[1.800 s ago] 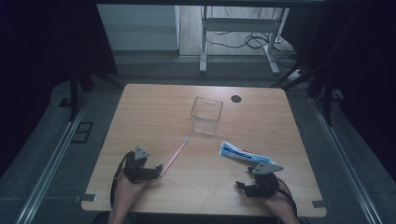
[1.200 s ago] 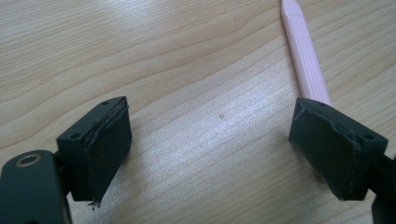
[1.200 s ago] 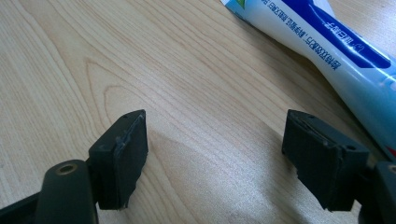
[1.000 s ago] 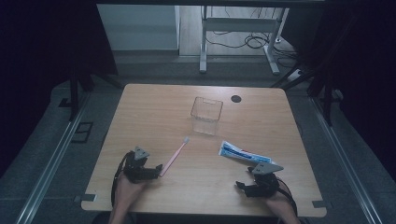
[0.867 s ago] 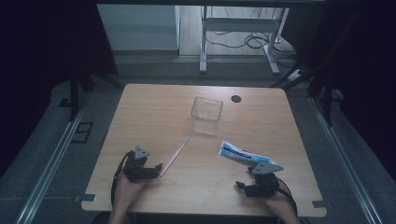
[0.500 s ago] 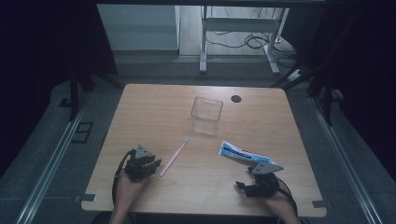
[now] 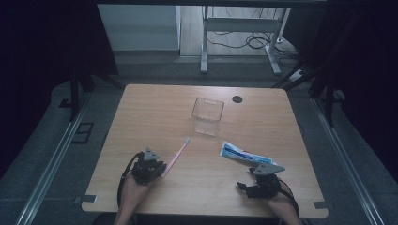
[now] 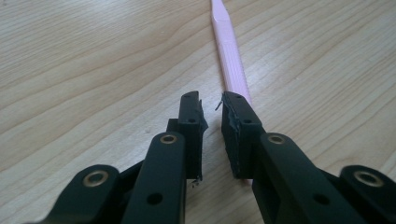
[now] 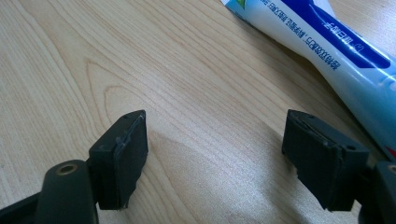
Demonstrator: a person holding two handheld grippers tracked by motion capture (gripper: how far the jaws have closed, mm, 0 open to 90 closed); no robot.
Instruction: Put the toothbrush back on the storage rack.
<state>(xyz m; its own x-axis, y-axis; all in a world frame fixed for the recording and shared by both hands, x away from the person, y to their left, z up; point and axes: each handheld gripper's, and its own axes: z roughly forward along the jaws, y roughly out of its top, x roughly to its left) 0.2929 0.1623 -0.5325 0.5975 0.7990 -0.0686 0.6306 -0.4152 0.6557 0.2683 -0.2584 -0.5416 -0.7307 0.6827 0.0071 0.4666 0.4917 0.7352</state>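
Observation:
A pink toothbrush lies slanted on the wooden table, left of centre. My left gripper rests at its near end. In the left gripper view the left gripper has just been closing and is shut, with a thin slit and nothing between the pads. The toothbrush handle runs under the right-hand jaw, not between the two. A blue and white toothpaste tube lies at the right. My right gripper sits near it; the right gripper is open over bare wood, the tube beside its right jaw.
A clear square container stands upright at mid-table, beyond the toothbrush. A small black round disc sits near the far edge. Beyond the table are dark floor, metal rails and a desk frame with cables.
The left gripper's jaws have drawn together at the near end of the toothbrush. Both hands, the toothbrush and the tube have kept their places.

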